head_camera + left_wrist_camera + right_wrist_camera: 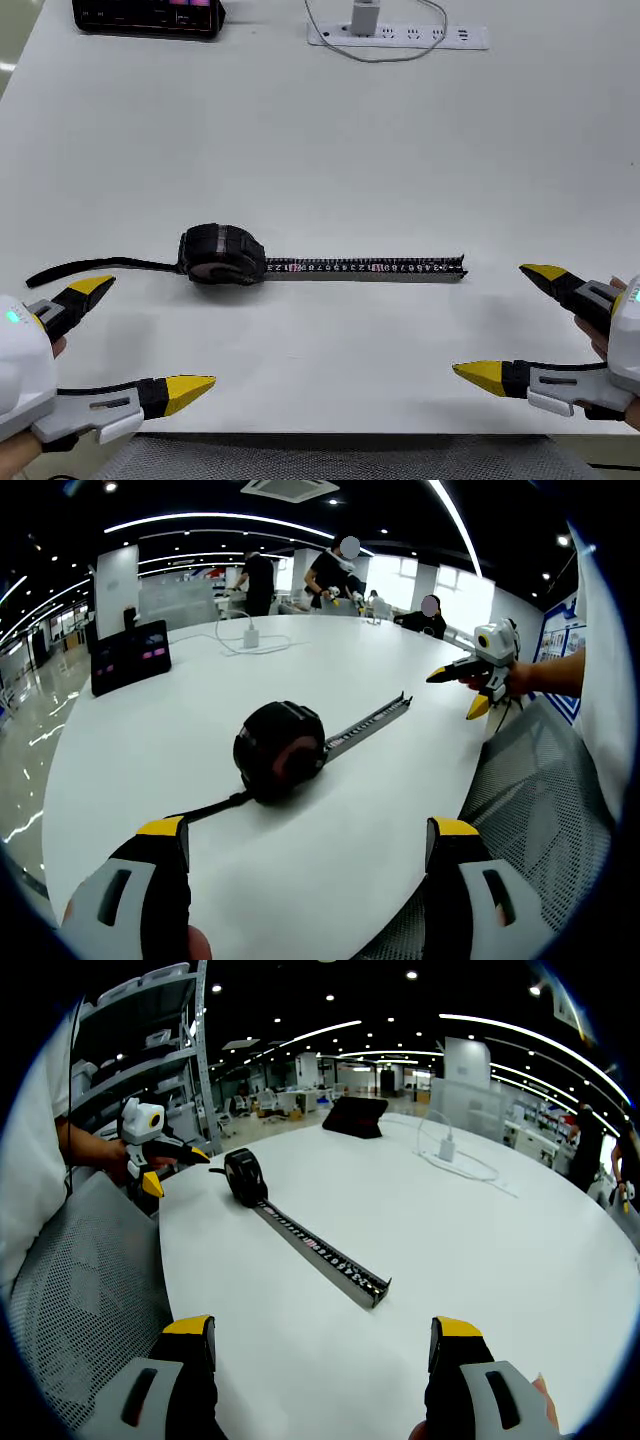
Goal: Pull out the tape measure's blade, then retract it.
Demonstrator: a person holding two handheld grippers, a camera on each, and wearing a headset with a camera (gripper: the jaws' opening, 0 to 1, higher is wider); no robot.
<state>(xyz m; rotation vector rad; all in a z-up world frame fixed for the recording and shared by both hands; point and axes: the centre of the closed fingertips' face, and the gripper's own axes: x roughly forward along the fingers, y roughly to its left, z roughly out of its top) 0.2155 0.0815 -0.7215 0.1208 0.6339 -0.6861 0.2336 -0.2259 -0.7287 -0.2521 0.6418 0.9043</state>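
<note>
The tape measure [222,256] lies mid-table on the white table [330,150], its blade [365,267] drawn out flat toward my right. My left gripper [155,332] and right gripper [497,321] hover at the near edge, jaws spread wide, gripping nothing, both clear of the tape.

place: open-plan office | ceiling strip lights [215,516] | shelving [150,995] | white worktable [400,150]

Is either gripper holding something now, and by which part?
Nothing is held: left gripper and right gripper are open, clear of the tape measure.
</note>
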